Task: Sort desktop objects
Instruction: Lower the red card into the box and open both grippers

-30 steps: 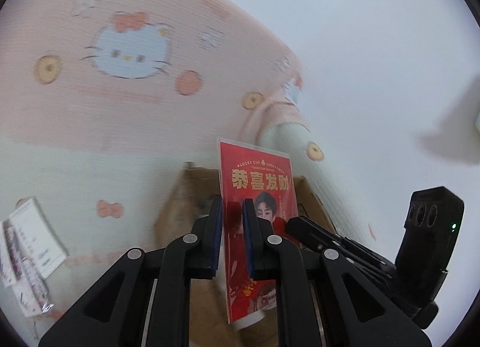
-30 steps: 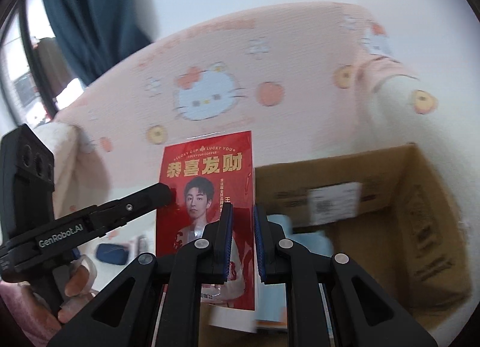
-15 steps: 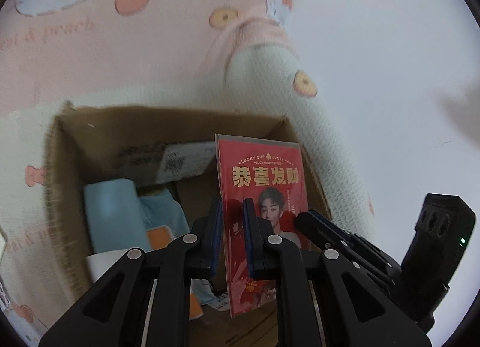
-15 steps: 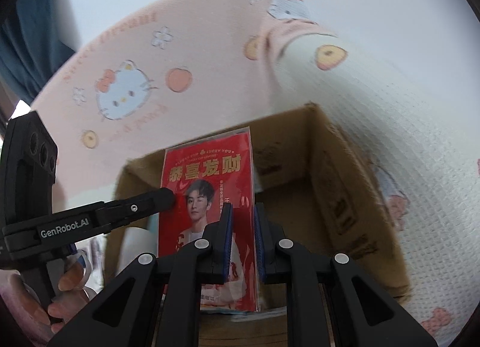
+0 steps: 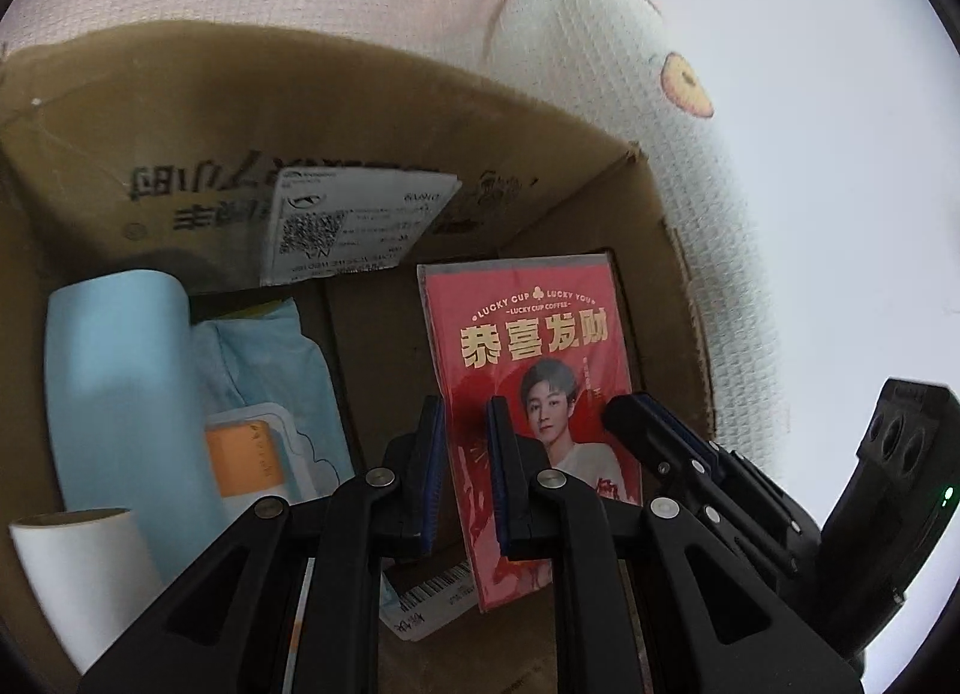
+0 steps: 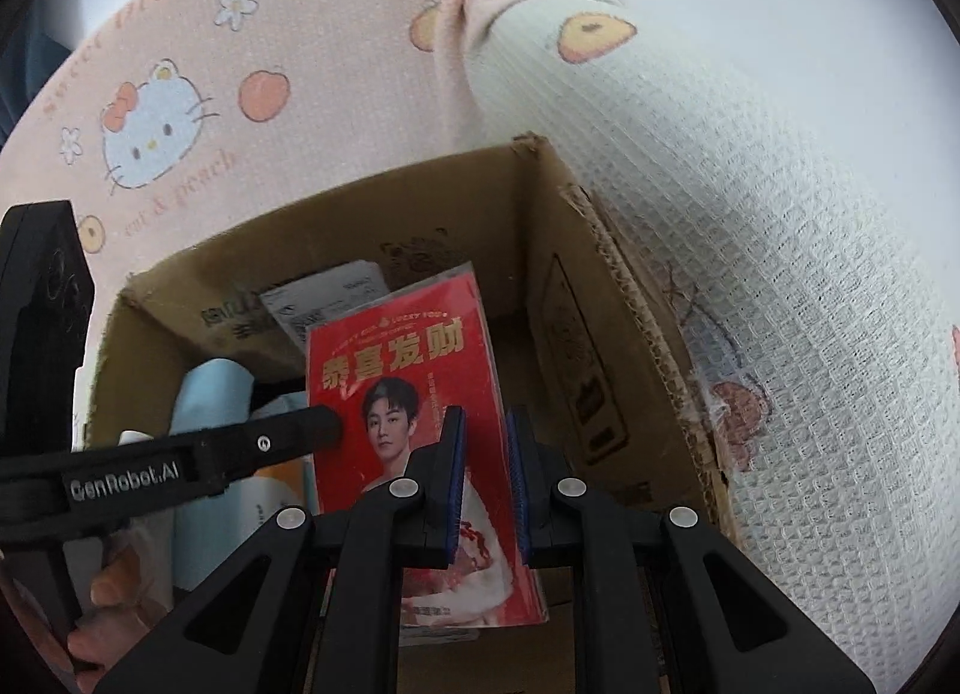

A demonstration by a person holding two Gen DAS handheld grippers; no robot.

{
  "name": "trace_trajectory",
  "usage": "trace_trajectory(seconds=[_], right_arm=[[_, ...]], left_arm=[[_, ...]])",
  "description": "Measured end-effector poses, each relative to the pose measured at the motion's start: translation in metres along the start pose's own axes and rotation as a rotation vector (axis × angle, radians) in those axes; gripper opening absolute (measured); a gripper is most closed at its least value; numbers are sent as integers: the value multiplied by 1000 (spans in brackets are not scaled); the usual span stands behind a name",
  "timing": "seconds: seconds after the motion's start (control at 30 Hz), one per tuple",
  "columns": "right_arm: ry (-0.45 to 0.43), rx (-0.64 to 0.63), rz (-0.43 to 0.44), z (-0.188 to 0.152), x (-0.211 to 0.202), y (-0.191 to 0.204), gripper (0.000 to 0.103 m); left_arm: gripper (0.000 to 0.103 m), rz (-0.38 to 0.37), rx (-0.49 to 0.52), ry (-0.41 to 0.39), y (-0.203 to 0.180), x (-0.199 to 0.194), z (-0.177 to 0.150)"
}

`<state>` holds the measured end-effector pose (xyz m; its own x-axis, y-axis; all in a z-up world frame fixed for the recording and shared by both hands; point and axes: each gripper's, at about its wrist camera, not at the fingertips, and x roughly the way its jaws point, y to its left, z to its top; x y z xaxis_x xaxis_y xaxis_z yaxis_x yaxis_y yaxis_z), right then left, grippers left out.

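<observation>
- The red card [image 5: 528, 394], in its clear sleeve, stands upright inside the cardboard box [image 5: 336, 112], near the box's right wall and above the floor of the box, where a barcoded slip [image 5: 432, 592] lies.
- Both tools hold it: the left gripper [image 5: 465, 472] has its jaws narrowed on the card's left edge, and the right gripper [image 6: 485, 475] has its jaws narrowed on the card's lower middle.
- Landmark for placing: the light blue roll [image 5: 120, 394] lies along the box's left side, with a pale blue packet [image 5: 282, 370] and an orange-labelled pack [image 5: 246, 454] just right of it. The free strip of floor lies right of those, and the card hangs over it.
- To finish well, I judge the card should be lowered until its bottom edge meets the floor right of the blue roll, then leaned against the right wall or laid flat.
- Open one pair of jaws first, probably the left, so the card does not twist between two grips, then the other.
- The sleeve looks slick and thin, so a light grip may let it slide; release only when it is supported.
- Draw each tool straight up, clear of the torn right rim [image 6: 630, 274], so that the box does not shift on the patterned bed cover [image 6: 780, 214].
</observation>
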<state>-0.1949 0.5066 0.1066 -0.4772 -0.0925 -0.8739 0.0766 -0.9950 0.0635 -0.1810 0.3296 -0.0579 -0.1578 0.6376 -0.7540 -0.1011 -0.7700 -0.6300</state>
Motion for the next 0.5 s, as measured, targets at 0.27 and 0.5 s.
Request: trace_trajectory(seconds=[0.27, 0.5], right_arm=[[64, -18, -45, -4, 17, 0, 11], [82, -14, -52, 4, 27, 3, 11]], left_arm=[[14, 46, -7, 35, 2, 15, -3], [14, 79, -19, 61, 6, 27, 1]])
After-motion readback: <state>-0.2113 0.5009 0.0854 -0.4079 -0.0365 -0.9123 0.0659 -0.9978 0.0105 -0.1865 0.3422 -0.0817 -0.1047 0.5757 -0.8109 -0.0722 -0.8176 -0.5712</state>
